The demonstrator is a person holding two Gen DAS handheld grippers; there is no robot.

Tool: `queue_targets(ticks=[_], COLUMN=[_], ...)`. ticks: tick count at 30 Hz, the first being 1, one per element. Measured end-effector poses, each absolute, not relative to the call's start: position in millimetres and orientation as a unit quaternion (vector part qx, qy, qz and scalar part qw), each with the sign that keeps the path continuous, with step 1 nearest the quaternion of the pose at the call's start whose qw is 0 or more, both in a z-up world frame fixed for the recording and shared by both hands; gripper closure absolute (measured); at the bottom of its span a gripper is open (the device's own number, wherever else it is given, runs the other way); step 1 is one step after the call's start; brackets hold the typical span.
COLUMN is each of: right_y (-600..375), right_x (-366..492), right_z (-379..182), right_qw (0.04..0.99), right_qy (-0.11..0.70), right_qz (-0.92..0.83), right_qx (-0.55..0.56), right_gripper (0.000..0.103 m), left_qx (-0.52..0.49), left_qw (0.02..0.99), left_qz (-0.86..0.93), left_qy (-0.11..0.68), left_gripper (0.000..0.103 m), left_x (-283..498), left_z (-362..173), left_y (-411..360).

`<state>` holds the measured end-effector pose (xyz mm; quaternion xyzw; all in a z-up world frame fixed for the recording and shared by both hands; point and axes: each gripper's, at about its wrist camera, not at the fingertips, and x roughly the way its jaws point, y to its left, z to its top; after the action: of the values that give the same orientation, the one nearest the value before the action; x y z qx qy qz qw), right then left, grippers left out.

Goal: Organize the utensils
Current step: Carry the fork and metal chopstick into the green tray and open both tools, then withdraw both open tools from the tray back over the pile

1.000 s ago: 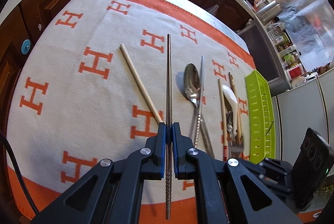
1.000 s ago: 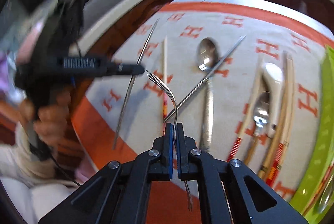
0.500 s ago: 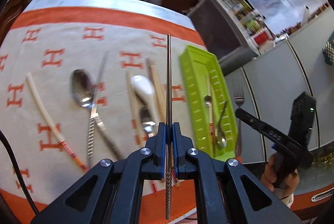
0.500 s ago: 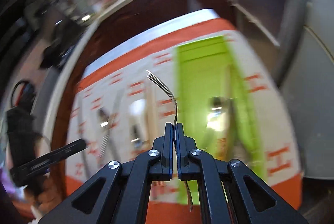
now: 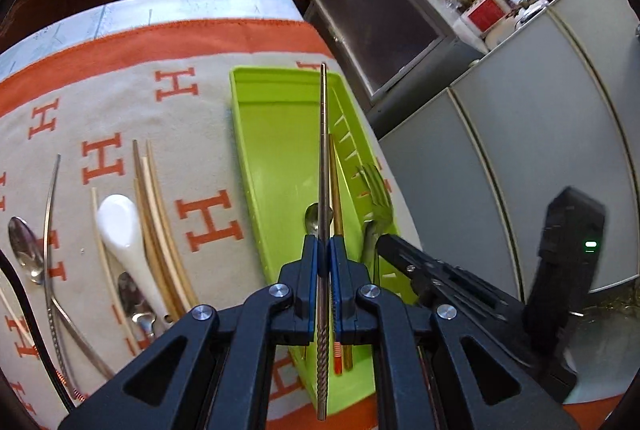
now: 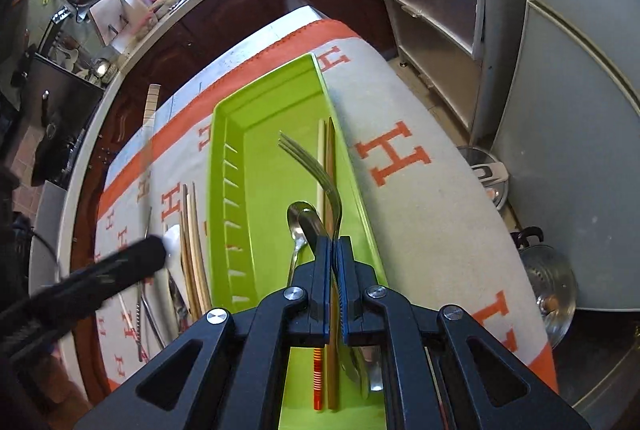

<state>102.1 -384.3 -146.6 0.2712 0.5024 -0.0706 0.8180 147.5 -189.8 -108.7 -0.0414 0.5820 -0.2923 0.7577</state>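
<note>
Utensils are the matter here, and both hands have just carried one across to the green tray (image 5: 276,149). In the left wrist view, the left gripper (image 5: 323,262) is pinching a metal chopstick (image 5: 323,157) upright between its blue pads; a second ago this chopstick hung over the bare cloth (image 5: 132,109) among the loose pieces, and now it hangs over the tray, lined up along its length. Inside the tray lie a spoon (image 5: 314,216) and wooden chopsticks (image 5: 335,197), and the fork (image 5: 376,193) held by the right gripper (image 5: 390,246) shows at the tray's right wall. Left on the cloth are a white spoon (image 5: 120,226), a metal spoon (image 5: 25,246), bamboo chopsticks (image 5: 154,213) and a second metal chopstick (image 5: 49,226). In the right wrist view, the right gripper (image 6: 333,250) is pressed onto the fork (image 6: 312,165) by its handle, tines pointing away over the tray (image 6: 264,165), where a second ago it was over the scattered cutlery. Both pieces now seem placed for lowering and release; whether either touches the tray floor cannot be told. Several utensils remain, so the job looks under halfway.
</note>
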Motion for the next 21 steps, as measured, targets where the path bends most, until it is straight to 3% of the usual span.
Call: queue_targets(ticks=[8,21], right_y=[-384,-351], right_x=[95,81], right_z=[-129,-113], right_qw=[0.834,0.844], right_qy=[0.462,0.462], right_qz=[-0.067,-0.048], right_qx=[0.293,0.269], right_gripper=[0.097,0.097], left_qx=[-0.018,-0.026], left_qw=[0.757,0.800], left_qz=[-0.276,-0.240], left_qy=[0.592,0.550], left_gripper=[0.096,0.089], left_x=[142,113], left_z=[-130,-98], left_y=[-193,-125])
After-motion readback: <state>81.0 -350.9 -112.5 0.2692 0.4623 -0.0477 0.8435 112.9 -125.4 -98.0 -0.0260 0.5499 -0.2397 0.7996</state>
